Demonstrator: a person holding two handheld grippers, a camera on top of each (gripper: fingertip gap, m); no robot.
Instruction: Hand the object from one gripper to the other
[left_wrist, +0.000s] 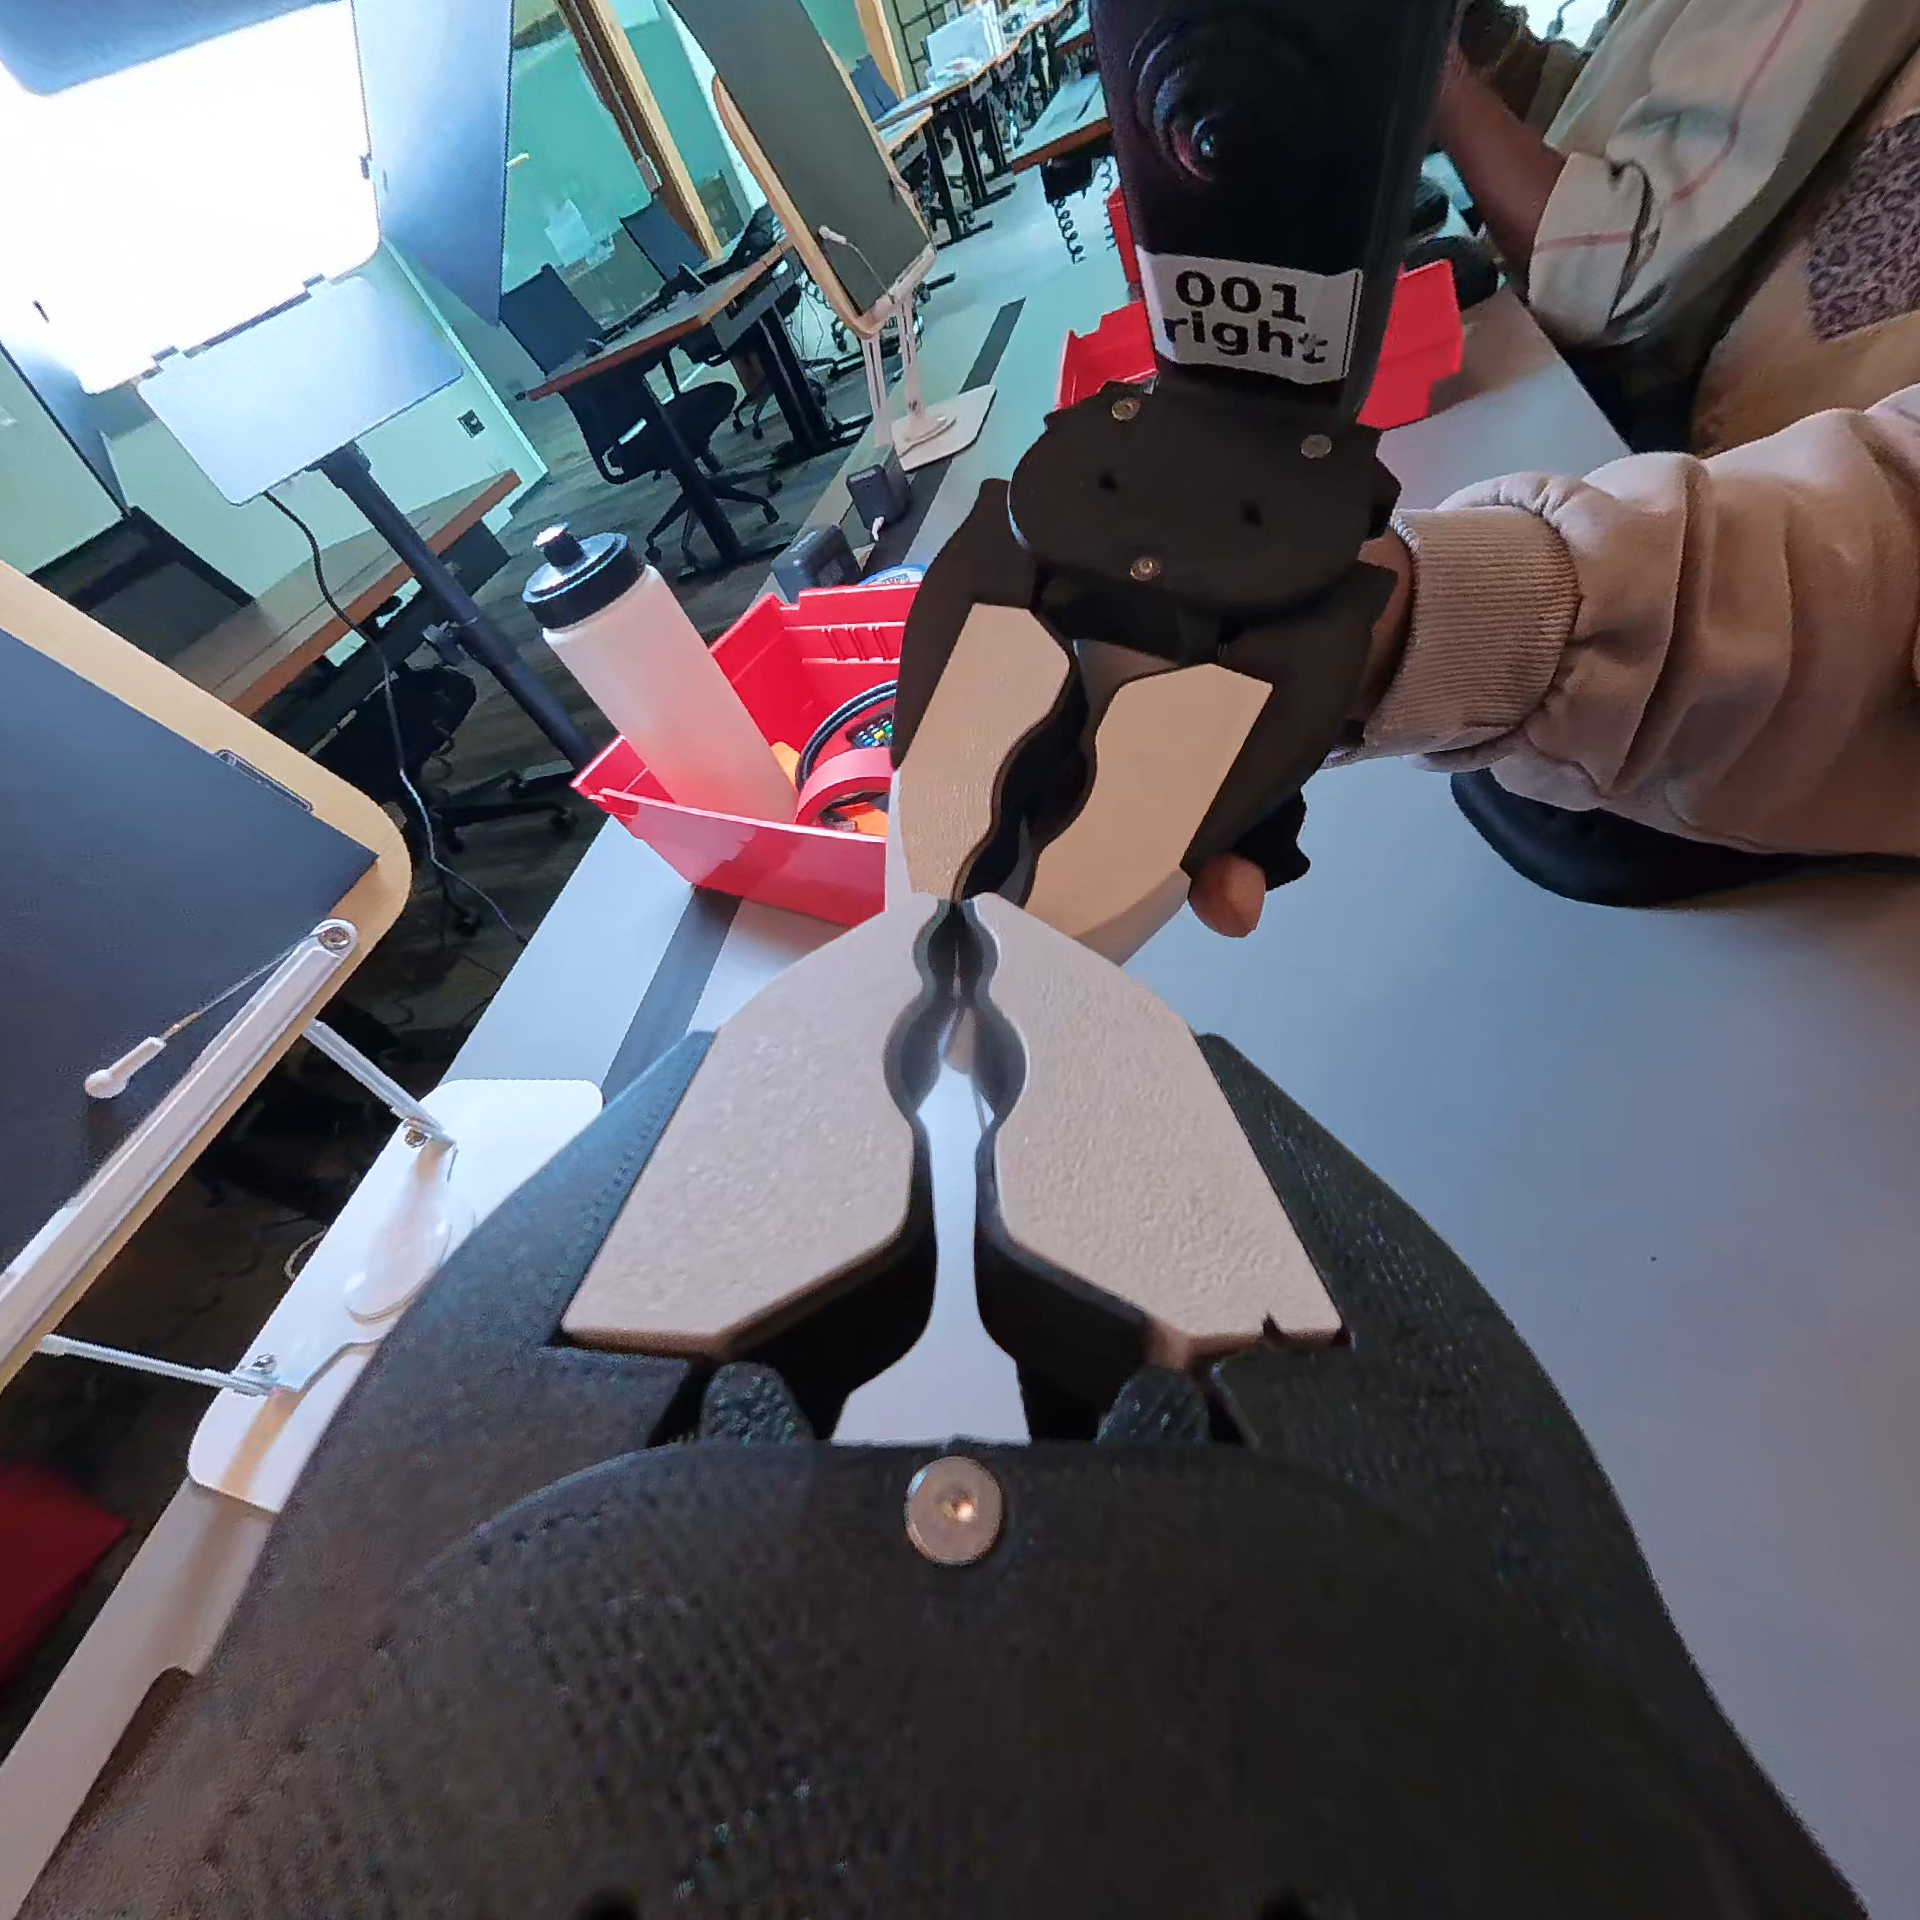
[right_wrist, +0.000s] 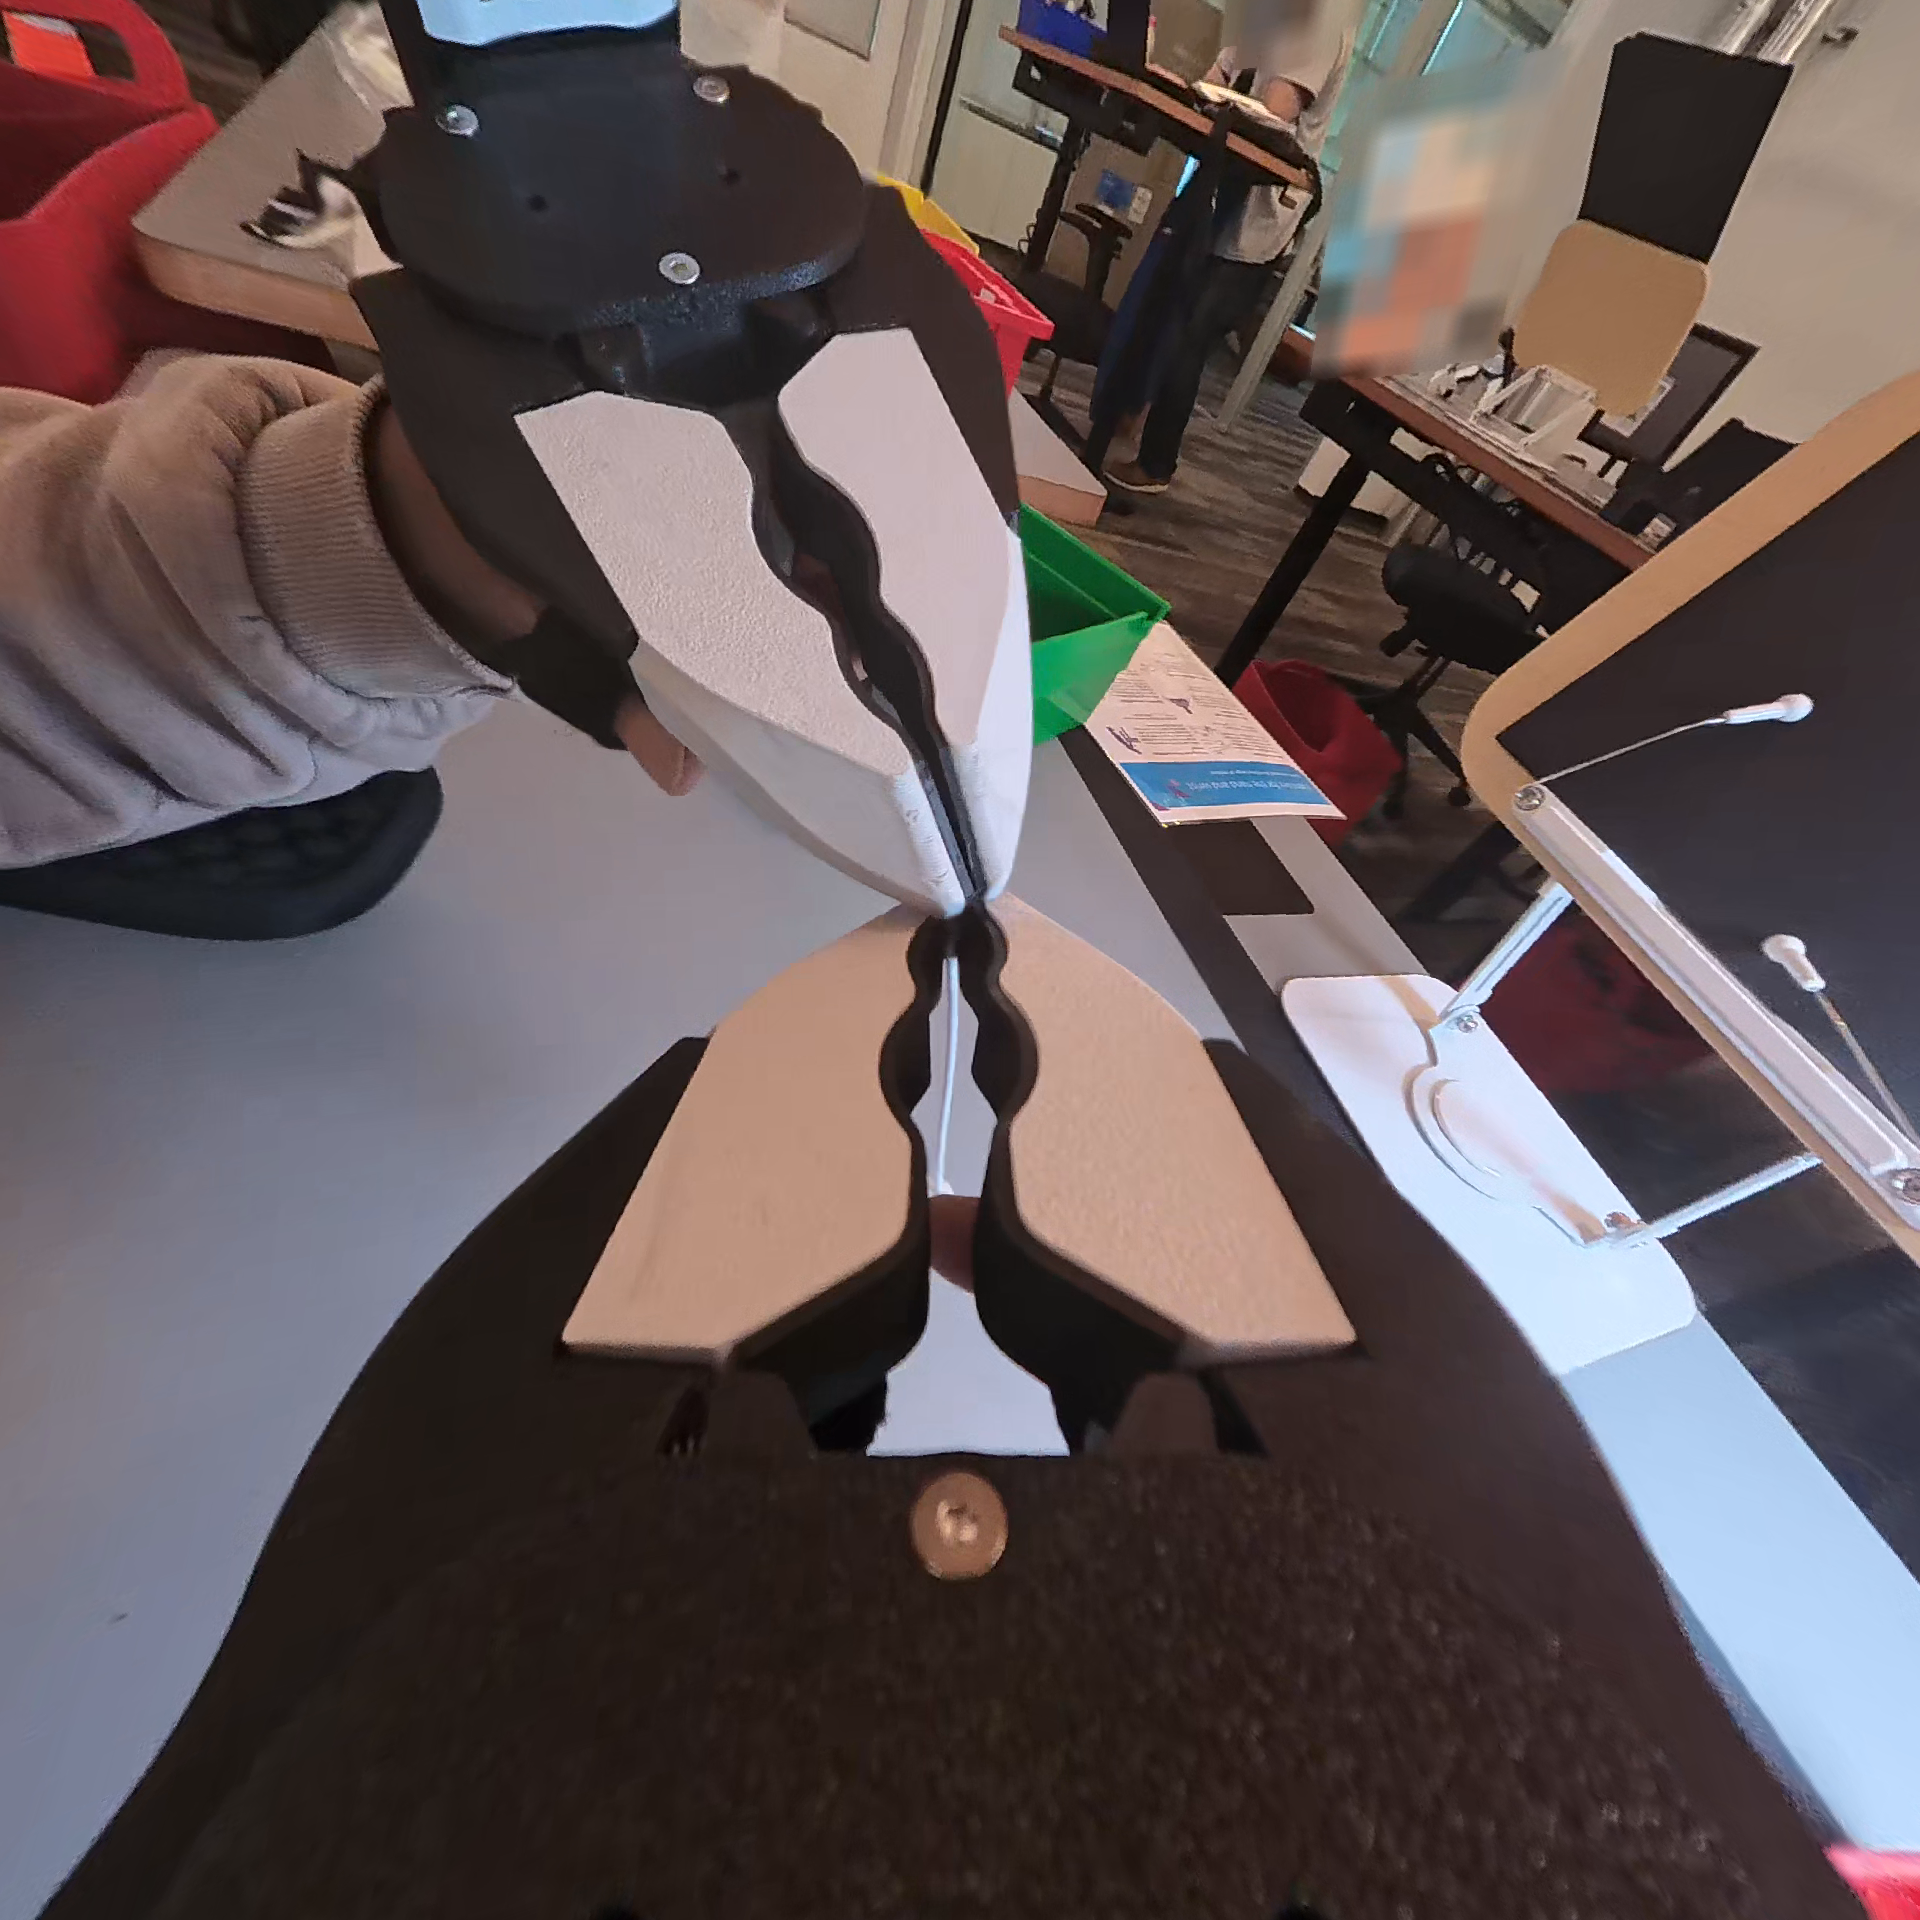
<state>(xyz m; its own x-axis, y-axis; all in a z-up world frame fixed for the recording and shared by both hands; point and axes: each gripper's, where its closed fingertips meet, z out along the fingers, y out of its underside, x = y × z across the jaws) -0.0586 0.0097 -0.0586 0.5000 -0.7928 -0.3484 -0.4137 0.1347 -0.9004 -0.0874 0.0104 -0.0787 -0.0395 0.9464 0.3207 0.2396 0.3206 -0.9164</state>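
Observation:
My two grippers meet tip to tip above the grey table (left_wrist: 1558, 1143). A thin white strip (right_wrist: 948, 1070), seen edge on, runs back between my right gripper's fingers. My right gripper (right_wrist: 956, 935) is shut on it. In the left wrist view the strip (left_wrist: 977, 1107) shows as a thin pale line behind my left gripper's closed tips. My left gripper (left_wrist: 954, 920) is shut on it too. The right gripper (left_wrist: 966, 888) faces the left one from above, and the left gripper (right_wrist: 966, 894) shows the same way in the right wrist view. I cannot tell the strip's full length.
A red bin (left_wrist: 748, 831) holds a white bottle (left_wrist: 665, 686) and a tape roll (left_wrist: 842, 790) at the far edge. A green bin (right_wrist: 1091, 623) and a leaflet (right_wrist: 1216, 748) lie on the other side. Black boards on stands (left_wrist: 156, 914) (right_wrist: 1714, 831) flank the table. My left and right fingertips are right by each other.

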